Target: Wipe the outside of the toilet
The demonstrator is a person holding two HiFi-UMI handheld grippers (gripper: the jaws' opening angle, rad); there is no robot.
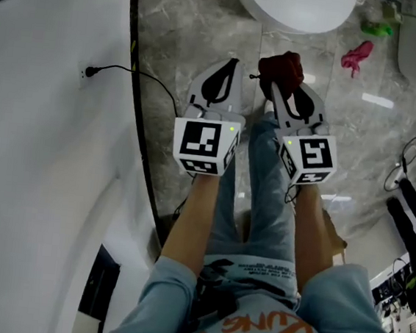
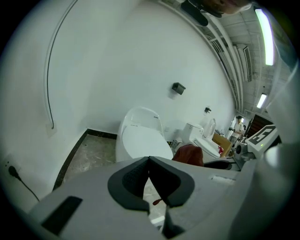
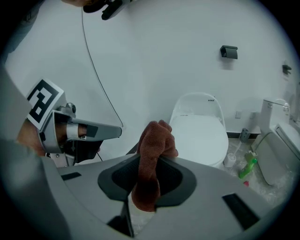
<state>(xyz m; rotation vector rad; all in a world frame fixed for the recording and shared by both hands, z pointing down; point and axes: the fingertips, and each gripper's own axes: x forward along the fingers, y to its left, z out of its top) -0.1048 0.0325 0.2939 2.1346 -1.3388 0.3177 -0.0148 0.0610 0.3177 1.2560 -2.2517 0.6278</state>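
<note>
The white toilet [image 1: 295,5] stands at the top of the head view, lid down; it also shows ahead as the toilet [image 2: 140,140] in the left gripper view and the toilet [image 3: 197,126] in the right gripper view. My right gripper [image 1: 282,80] is shut on a dark red cloth [image 1: 281,68], held short of the toilet's front. The cloth [image 3: 154,150] bunches up out of the right gripper [image 3: 157,159]. Beside it, my left gripper [image 1: 232,63] is shut with nothing in it; the left gripper [image 2: 149,160] has its jaws meeting at the tip.
A white curved wall [image 1: 40,144] runs along the left, with a plug and cable [image 1: 91,72]. A green bottle [image 1: 375,27] and a pink object [image 1: 356,56] lie right of the toilet. A second toilet [image 3: 276,154] stands farther right. Black gear and cables [image 1: 410,213] lie at right.
</note>
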